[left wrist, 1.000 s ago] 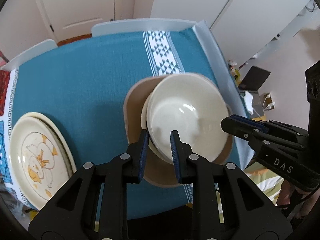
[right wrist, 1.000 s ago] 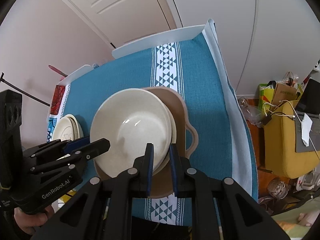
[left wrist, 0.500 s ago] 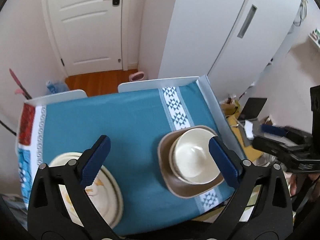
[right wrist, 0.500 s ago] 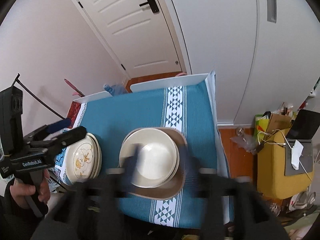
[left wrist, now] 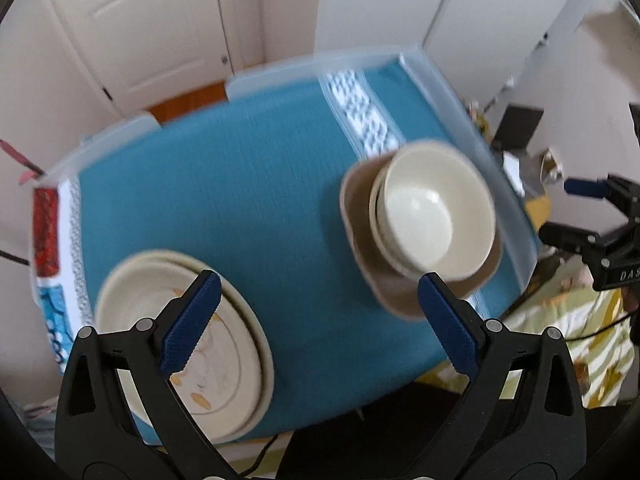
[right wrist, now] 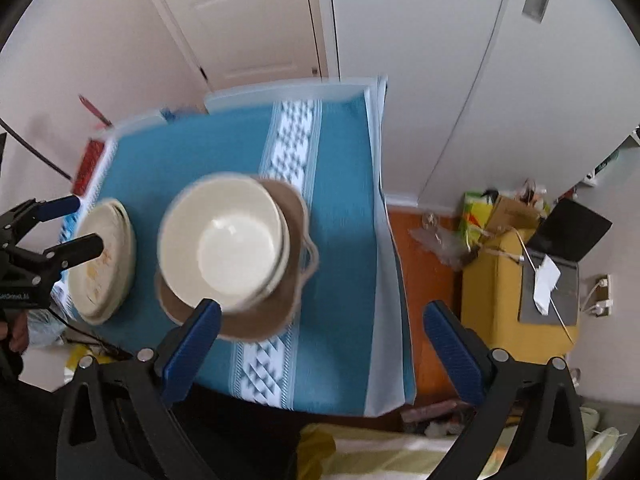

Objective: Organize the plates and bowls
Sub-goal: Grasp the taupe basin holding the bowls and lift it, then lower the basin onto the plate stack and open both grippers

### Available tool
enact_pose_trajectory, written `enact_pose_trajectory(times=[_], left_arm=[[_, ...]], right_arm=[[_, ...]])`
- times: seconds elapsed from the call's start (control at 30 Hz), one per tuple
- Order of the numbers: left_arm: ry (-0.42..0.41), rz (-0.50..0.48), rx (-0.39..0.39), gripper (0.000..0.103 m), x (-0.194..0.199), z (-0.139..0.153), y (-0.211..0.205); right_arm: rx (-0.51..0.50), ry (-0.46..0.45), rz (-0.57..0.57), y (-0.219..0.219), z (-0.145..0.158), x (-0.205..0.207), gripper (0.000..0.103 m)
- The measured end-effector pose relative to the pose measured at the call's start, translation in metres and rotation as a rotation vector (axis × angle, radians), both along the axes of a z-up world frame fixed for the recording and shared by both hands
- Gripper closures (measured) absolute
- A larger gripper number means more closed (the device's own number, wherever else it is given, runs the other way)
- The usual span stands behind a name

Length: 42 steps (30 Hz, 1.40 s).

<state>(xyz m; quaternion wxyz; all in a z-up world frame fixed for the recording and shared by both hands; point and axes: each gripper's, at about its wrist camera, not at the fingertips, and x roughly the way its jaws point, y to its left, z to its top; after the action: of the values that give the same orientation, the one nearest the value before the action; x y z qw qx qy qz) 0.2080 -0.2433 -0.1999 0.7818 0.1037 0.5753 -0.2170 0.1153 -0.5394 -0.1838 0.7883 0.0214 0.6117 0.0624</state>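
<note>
The left gripper and right gripper both hang above the blue tablecloth with fingers spread wide, holding nothing. The cream bowls sit nested, mouths up, inside the brown handled dish; its handle points away from the cream plate stack, which lies flat near the dish, not touching it.
</note>
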Motion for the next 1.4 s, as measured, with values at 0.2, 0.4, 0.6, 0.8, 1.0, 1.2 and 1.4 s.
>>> enact_pose_trajectory(times=[0.2, 0.4, 0.6, 0.8, 1.0, 1.2, 1.4], left_arm=[[0.074, -0.026, 0.028, 0.005, -0.001, -0.040, -0.008], [0.123, -0.049, 0.042, 0.005, 0.005, -0.060, -0.018], [0.174, -0.073, 0.047, 0.018, 0.010, -0.080, -0.034], [0.191, -0.096, 0.028, 0.047, 0.013, -0.100, -0.046], [0.144, -0.133, -0.013, 0.077, 0.012, -0.104, -0.054], [0.099, -0.166, -0.006, 0.091, 0.006, -0.104, -0.063], [0.061, -0.166, 0.011, 0.091, 0.001, -0.096, -0.064]], right_arm=[[-0.025, 0.087, 0.049, 0.010, -0.040, 0.007, 0.003], [-0.040, 0.143, 0.116, 0.018, -0.060, 0.017, 0.022], [-0.006, 0.183, 0.177, 0.023, -0.080, 0.027, 0.043], [0.041, 0.178, 0.203, 0.028, -0.096, 0.031, 0.059], [0.074, 0.117, 0.237, 0.034, -0.099, 0.024, 0.079], [0.082, 0.081, 0.266, 0.040, -0.098, 0.019, 0.091], [0.091, 0.057, 0.246, 0.035, -0.092, 0.019, 0.090]])
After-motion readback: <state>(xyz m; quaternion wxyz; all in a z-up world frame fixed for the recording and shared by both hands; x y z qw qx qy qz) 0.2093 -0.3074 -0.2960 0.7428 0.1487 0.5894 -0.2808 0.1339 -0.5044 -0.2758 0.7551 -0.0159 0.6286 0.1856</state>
